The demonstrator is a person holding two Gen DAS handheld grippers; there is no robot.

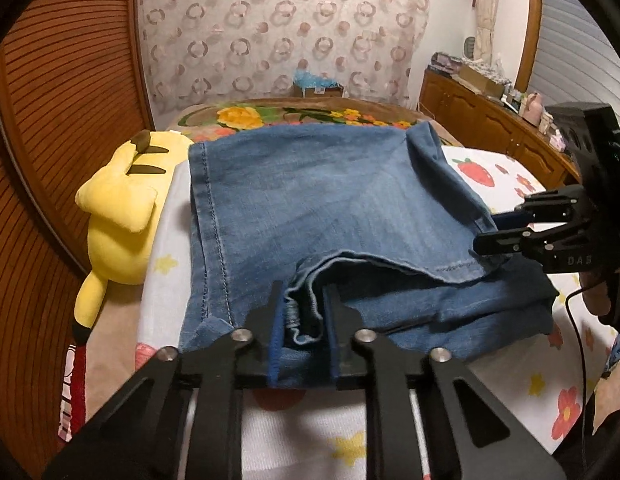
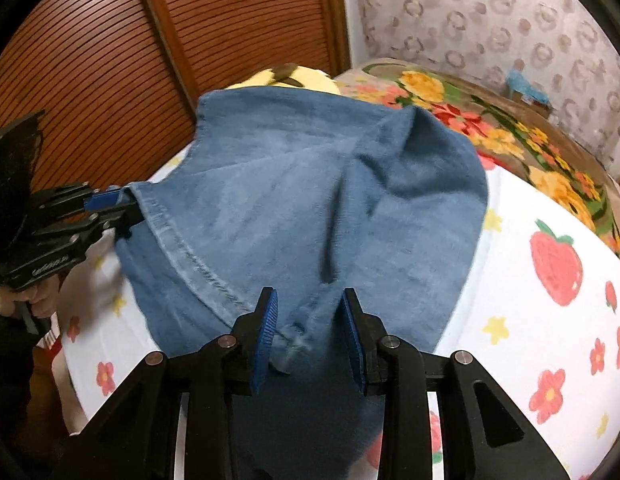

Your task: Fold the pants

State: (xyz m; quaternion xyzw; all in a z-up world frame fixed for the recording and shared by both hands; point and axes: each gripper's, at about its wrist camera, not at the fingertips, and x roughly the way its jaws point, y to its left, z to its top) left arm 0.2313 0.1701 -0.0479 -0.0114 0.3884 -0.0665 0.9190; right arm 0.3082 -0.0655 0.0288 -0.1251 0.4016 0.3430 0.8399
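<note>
Blue denim pants [image 1: 310,208] lie folded over on a white flower-print sheet [image 1: 490,176]. My left gripper [image 1: 304,320] sits at the near hem corner with denim bunched between its blue pads, the jaws slightly apart around the cloth. It also shows at the left of the right wrist view [image 2: 122,210], at the hem's far end. My right gripper [image 2: 310,336] has its jaws open, with the hem corner [image 2: 292,344] lying between them. It also shows at the right of the left wrist view [image 1: 490,232], touching the pants' edge.
A yellow plush toy [image 1: 118,216] lies left of the pants against a wooden slatted wall [image 1: 62,120]. A floral blanket [image 2: 490,120] covers the far end of the bed. A wooden cabinet [image 1: 490,120] with clutter stands at the right.
</note>
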